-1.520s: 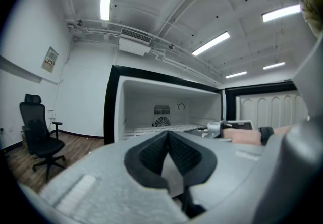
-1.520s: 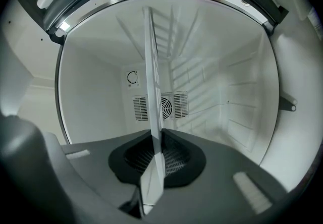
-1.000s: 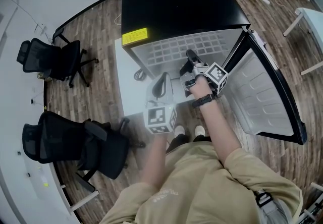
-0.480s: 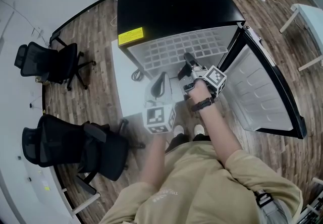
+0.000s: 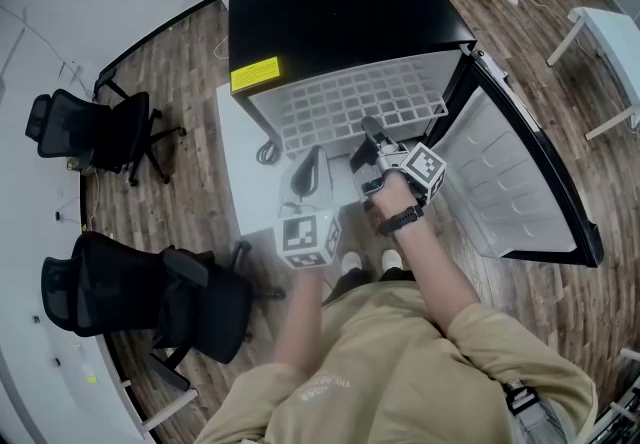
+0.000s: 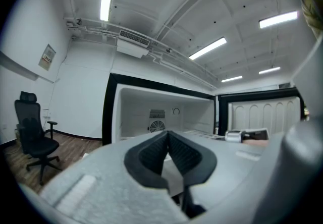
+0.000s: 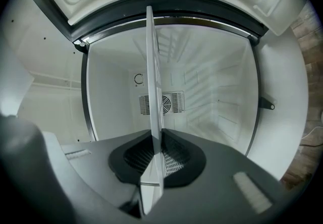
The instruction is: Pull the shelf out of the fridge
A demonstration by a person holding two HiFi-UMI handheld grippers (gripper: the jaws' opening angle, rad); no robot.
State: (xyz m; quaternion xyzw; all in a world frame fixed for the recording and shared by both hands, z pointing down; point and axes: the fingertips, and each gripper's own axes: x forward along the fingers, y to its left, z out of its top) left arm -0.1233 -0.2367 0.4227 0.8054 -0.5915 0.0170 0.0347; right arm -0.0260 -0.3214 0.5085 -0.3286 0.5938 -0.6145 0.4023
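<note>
Gripping shelf edge in right gripper jaws | left gripper jaws pressed together, empty

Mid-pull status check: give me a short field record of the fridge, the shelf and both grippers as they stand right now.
fridge: black-topped fridge, its white door swung wide open at the head view's right
shelf: white grid shelf, juts out of the fridge's front, rear part still inside
right gripper: jaws shut on the shelf's front edge
left gripper: jaws together, nothing between them, apart from the shelf
task state: shelf partly out, not yet free
</note>
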